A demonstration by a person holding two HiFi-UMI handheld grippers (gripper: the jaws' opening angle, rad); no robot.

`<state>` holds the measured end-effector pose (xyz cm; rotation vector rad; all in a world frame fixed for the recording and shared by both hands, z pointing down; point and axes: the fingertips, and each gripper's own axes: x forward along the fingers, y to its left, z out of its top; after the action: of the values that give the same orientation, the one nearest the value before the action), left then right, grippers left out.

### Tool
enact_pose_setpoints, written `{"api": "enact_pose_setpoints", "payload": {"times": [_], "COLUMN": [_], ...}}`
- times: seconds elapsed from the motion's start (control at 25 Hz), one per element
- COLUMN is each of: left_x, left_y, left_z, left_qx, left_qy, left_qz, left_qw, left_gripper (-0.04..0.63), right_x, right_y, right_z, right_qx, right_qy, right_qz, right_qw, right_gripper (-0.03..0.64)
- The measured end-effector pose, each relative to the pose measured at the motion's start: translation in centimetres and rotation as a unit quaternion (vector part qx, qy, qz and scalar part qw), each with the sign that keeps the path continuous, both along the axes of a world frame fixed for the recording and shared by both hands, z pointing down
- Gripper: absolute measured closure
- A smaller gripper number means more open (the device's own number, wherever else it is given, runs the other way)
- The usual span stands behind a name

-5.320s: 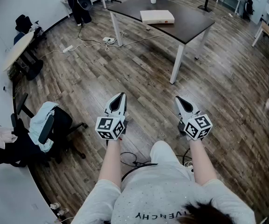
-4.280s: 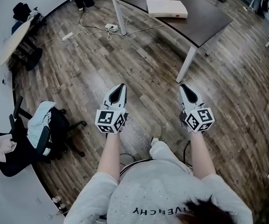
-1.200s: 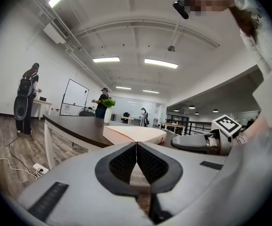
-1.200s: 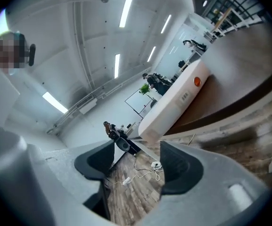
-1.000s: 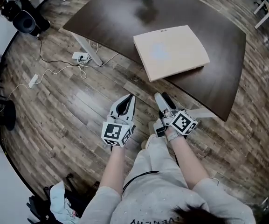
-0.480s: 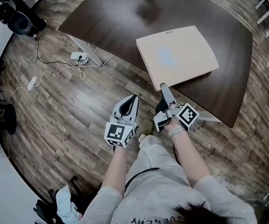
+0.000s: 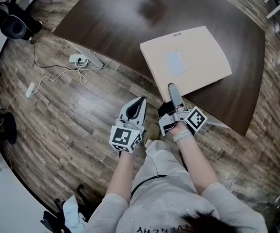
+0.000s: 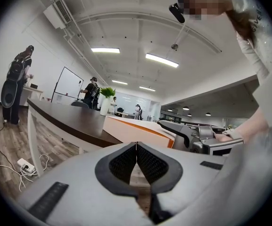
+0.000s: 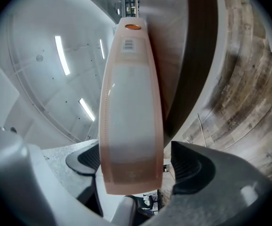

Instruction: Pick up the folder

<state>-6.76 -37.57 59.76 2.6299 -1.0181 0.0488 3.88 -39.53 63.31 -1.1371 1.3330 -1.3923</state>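
1. Seen from the head camera, a person stands at the near edge of a dark brown table [image 7: 110, 23] with a gripper in each hand, above a wood-plank floor [image 7: 57, 120].
2. A flat tan folder [image 7: 188, 62] lies on the table, turned at an angle. A pale rectangular label [image 7: 176, 63] sits near its middle, and its near corner is at the table's edge.
3. The right gripper [image 7: 171, 89] reaches forward, with its tips at the folder's near edge.
4. In the right gripper view, the folder [image 9: 131, 117] runs up the middle of the picture between the two jaws. The jaws stand apart. A clear gap shows between the folder and the jaw at the picture's right; the other jaw's pad is partly hidden behind the folder, so contact there cannot be told.
5. The left gripper [image 7: 140, 101] is held over the floor, just beside the right one and short of the table.
6. In the left gripper view, its dark pads [image 8: 136, 149] meet at the tips with nothing between them.
7. A white power strip [image 7: 76, 58] with loose cables lies on the floor beside a table leg.
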Motion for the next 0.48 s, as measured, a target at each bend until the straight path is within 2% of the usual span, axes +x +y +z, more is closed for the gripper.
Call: {"api": "enact_pose_setpoints", "payload": {"times": [0.24,0.4,0.48], "left_x": [-0.3,-1.0,-1.2], "left_y": [-0.6,-1.1,-1.3], "left_z": [-0.1,0.0,0.0], "left_qx": [-0.001,-0.004,-0.005], "left_qy": [0.0,-0.003,-0.004], "left_qz": [0.008,0.007,0.005], "left_qw": [1.0,1.0,1.0], "left_gripper": [0.595,0.595,0.595], "right_x": [0.0,-0.1,-0.3], "right_y": [-0.4,-0.4,-0.5], "right_z": [0.0,0.0,-0.3], "right_qx": [0.001,0.0,0.001], "right_qy": [-0.032,-0.037,-0.04], "right_qz": [0.014,0.01,0.007], "right_qw": [0.999,0.999,0.999], "right_gripper": [0.189,0.236,0.285]}}
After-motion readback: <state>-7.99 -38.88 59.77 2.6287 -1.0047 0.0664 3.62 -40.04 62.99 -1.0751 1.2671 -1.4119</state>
